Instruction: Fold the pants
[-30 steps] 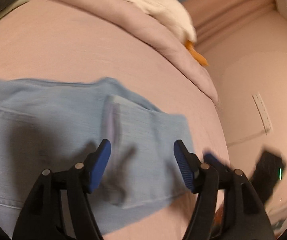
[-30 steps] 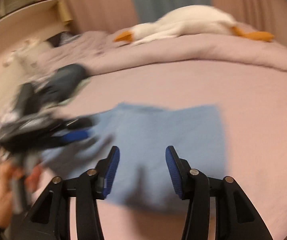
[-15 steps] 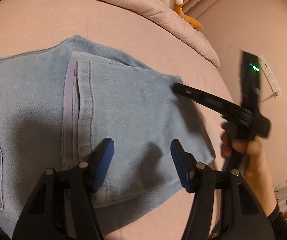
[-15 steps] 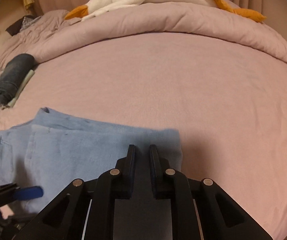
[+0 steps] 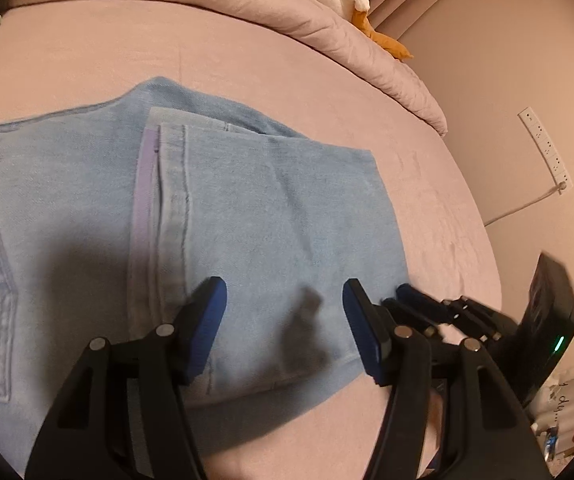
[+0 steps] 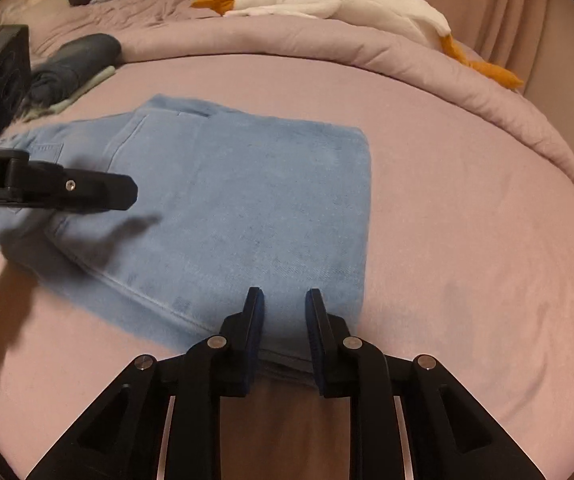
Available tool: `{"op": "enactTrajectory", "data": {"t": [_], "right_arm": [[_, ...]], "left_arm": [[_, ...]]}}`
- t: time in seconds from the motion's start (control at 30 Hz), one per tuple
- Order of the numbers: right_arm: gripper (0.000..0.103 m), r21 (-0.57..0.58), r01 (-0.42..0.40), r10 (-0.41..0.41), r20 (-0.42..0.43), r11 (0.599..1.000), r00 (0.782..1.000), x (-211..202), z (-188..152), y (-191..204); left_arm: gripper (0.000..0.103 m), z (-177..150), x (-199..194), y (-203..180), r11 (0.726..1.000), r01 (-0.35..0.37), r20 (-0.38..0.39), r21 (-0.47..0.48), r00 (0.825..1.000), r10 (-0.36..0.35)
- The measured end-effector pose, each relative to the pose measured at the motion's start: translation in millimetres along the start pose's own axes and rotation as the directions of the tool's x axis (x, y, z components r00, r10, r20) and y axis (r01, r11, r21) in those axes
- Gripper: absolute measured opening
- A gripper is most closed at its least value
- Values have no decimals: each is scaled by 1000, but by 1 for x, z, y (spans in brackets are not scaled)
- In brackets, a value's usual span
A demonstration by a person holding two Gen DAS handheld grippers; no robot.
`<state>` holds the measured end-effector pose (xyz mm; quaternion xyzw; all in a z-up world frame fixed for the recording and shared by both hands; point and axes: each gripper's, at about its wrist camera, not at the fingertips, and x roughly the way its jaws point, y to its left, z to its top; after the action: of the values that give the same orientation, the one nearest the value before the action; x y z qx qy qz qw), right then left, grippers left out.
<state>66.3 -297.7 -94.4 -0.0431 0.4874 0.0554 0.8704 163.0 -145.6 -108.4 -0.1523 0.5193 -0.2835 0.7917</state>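
Light blue denim pants (image 5: 247, 216) lie folded flat on the pink bed sheet, hem end laid over the seat; they also show in the right wrist view (image 6: 247, 200). My left gripper (image 5: 285, 300) is open and empty, hovering just above the near edge of the folded stack. It shows from the side in the right wrist view (image 6: 99, 192). My right gripper (image 6: 283, 308) is open with a narrow gap, empty, at the near right corner of the pants. It shows in the left wrist view (image 5: 427, 304) beside the pants' right edge.
A bunched pink duvet (image 6: 327, 40) with a white plush goose (image 6: 347, 0) lies along the far side of the bed. Dark rolled clothes (image 6: 75, 64) sit at the far left. A wall with a power strip (image 5: 543, 144) is to the right of the bed.
My right gripper was shut half a second ago and now stands slightly open; it has drawn back to the pants' near corner. My left gripper stays open over the fold.
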Motion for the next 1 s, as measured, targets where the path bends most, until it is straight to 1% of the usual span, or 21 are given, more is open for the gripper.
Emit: {"op": "enactTrajectory", "data": {"t": [0.03,0.07,0.13,0.17,0.2,0.23,0.27,0.3,0.33,0.37,0.43,0.5,0.53,0.67,0.77,0.83,0.87,0.9,0.93,0.97,1.0], "right_arm": [[21,38,-21,22,-22,999,1000,-3,5,-3],[21,60,-45,46,-23,997,999,-9,9,-5],[22,75,-84,81,39,994,996,-24,15,-4],[22,68,-84,79,71,994,994,-30,17,0],[24,61,-73,67,99,995,993,-33,19,3],[26,69,-67,61,92,995,994,-28,19,6],[29,83,-74,69,51,994,996,-15,20,5],[30,114,-88,94,-44,990,995,9,14,5],[30,131,-92,96,-22,987,995,13,8,6],[31,126,-90,91,-5,988,996,9,9,8],[31,135,-81,84,-22,988,996,0,14,11],[31,145,-108,110,-8,984,994,-6,17,13],[31,139,-122,122,10,983,993,-10,19,18],[31,65,-191,185,83,980,979,-25,29,51],[31,3,-220,219,105,975,970,-20,46,83],[31,-19,-234,234,115,972,965,-11,52,99],[31,-26,-240,241,116,970,964,-6,54,108],[31,-42,-234,237,94,971,967,7,55,118],[31,-45,-225,227,50,973,973,19,53,122],[31,-39,-214,214,5,976,977,32,51,126],[33,-43,-208,209,42,977,977,33,49,127]], "left_arm": [[60,-2,-2,0,1000,-12,5,4,1000,12],[61,-6,-10,1,1000,-25,21,9,999,24],[63,-12,-18,8,999,-38,45,4,998,37],[64,-14,-20,13,999,-39,49,-7,998,39],[64,-16,-21,21,999,-40,43,-30,998,41],[63,-17,-22,26,998,-35,41,-43,998,37],[64,-18,-25,31,998,-24,49,-62,998,27],[65,-20,-31,38,995,-34,47,-91,998,39],[65,-21,-35,42,994,-22,45,-105,999,26],[65,-25,-44,50,992,9,58,-126,998,-1],[65,-33,-62,58,991,-4,84,-134,996,15],[66,-42,-82,67,988,-4,121,-153,992,23],[68,-45,-88,70,987,-4,132,-164,991,26],[69,-67,-126,89,971,17,212,-238,977,35],[70,-87,-153,105,947,51,276,-317,960,40],[77,-100,-165,114,928,51,298,-369,952,66],[78,-110,-171,123,913,56,312,-405,947,80],[78,-116,-174,130,899,66,320,-433,944,85],[78,-119,-175,133,889,68,321,-454,943,92],[78,-123,-176,142,871,68,317,-487,943,104],[78,-127,-177,154,841,78,316,-535,942,114]]}}
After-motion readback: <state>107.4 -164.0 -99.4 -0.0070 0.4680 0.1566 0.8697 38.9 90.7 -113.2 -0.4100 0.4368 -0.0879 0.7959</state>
